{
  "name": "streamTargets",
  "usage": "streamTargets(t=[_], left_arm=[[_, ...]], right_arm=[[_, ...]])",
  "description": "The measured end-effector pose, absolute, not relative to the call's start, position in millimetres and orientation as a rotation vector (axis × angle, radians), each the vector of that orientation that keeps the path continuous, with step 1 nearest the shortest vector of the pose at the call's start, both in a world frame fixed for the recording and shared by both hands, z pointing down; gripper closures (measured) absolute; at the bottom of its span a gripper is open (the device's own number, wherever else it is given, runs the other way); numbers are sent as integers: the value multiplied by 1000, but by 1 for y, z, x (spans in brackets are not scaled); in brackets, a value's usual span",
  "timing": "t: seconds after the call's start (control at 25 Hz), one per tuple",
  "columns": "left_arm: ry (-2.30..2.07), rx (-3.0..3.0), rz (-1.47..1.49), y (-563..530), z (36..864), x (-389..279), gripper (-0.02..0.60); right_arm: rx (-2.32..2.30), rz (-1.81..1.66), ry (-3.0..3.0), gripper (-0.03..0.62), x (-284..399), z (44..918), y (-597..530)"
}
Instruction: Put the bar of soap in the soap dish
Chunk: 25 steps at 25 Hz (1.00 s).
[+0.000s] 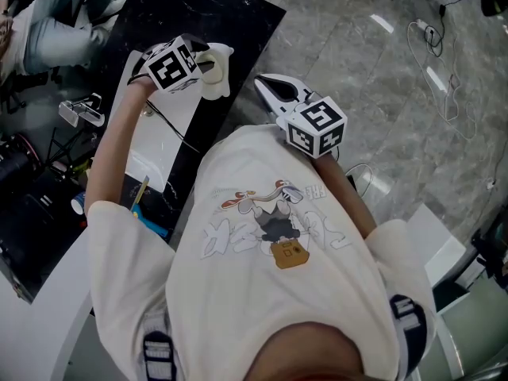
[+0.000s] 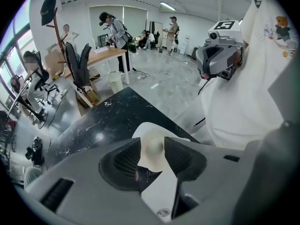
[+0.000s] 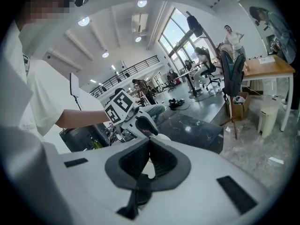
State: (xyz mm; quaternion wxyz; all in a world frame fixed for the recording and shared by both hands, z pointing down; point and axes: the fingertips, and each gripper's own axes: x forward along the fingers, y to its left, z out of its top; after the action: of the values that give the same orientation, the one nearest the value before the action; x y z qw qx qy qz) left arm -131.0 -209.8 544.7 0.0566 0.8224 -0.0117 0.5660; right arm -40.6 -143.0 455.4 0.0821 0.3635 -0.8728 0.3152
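In the left gripper view a pale cream bar of soap (image 2: 153, 143) lies between the fingertips of my left gripper (image 2: 152, 150), on a white soap dish (image 2: 149, 128) on the black marble counter (image 2: 108, 121). The pads stand beside the soap with narrow gaps, so the jaws are open. From the head view my left gripper (image 1: 214, 71) points steeply down over the counter (image 1: 230, 18), hiding the soap. My right gripper (image 1: 274, 92) hovers off the counter's edge in front of the person's chest. Its jaws (image 3: 149, 142) meet at the tips with nothing between them.
A white basin top (image 1: 163, 145) lies along the counter under the left arm. A clear holder (image 1: 83, 111) and a blue-handled tool (image 1: 151, 222) are at the left. The grey floor holds cables (image 1: 444, 62). People, chairs and a desk (image 2: 101, 55) stand further off.
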Motion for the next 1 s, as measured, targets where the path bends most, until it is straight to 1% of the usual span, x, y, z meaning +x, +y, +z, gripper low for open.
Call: streamTargets(t=[0.2,0.6,0.76,1.0], left_arm=[[-45,2479,1733,-210,544,-130,419],[-175,2487,1666,-218,532,-135,419],[-244,2476,1636,-217,527,-144,419],[-353,2426,1583,-210,535,-167,423]], right_arm=[[1068,951,-2620,588,-37,454,-150],[963,934,-2630,588,-44,455,-157],[898,940,-2614,588,-53,463,-161],[795,844,-2570,588,-82,483,-174]])
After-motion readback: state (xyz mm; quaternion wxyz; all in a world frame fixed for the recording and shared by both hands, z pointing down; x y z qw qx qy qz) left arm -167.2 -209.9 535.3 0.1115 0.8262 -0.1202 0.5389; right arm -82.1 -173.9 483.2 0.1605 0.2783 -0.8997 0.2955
